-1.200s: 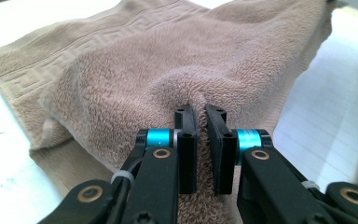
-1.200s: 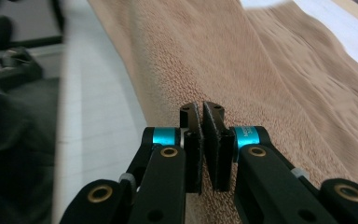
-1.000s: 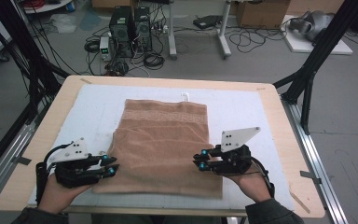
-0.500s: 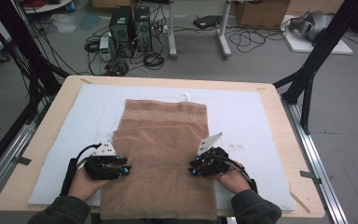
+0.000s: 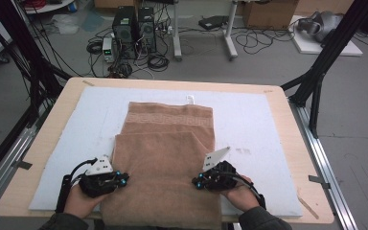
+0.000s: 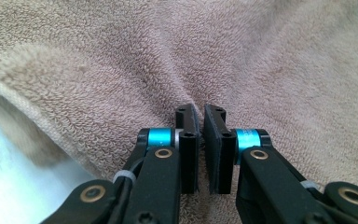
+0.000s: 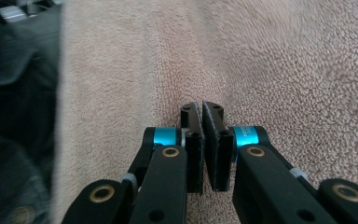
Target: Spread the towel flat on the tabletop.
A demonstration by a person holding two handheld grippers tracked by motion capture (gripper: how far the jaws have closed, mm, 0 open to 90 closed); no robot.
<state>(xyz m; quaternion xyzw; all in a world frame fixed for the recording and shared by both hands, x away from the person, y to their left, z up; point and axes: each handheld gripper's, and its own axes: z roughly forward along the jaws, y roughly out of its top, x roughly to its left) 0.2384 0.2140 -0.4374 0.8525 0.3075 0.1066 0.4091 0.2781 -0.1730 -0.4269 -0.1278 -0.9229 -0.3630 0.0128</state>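
- While the tan terry-cloth towel (image 5: 165, 158) lies lengthwise down the middle of the white foam mat (image 5: 67, 129), its near end hanging over the table's front edge, the step in hand looks like taking hold of its two side edges for a fold.
- At the towel's left edge, the left gripper (image 5: 123, 178) has just been closing; in the left gripper view its jaws (image 6: 202, 140) stand almost together, and a puckered ridge of towel (image 6: 186, 79) runs in between them, so it appears pinched on cloth.
- At the towel's right edge, the right gripper (image 5: 197, 182) has likewise just been closing; its jaws (image 7: 201, 135) meet on a crease of the towel (image 7: 177, 70).
- Next, I judge, both hands need to lift together and carry the near part toward the towel's far end, keeping the edges level.
- Small print on the blue ring (image 7: 247, 135) beside the right gripper's jaws is too small to read.
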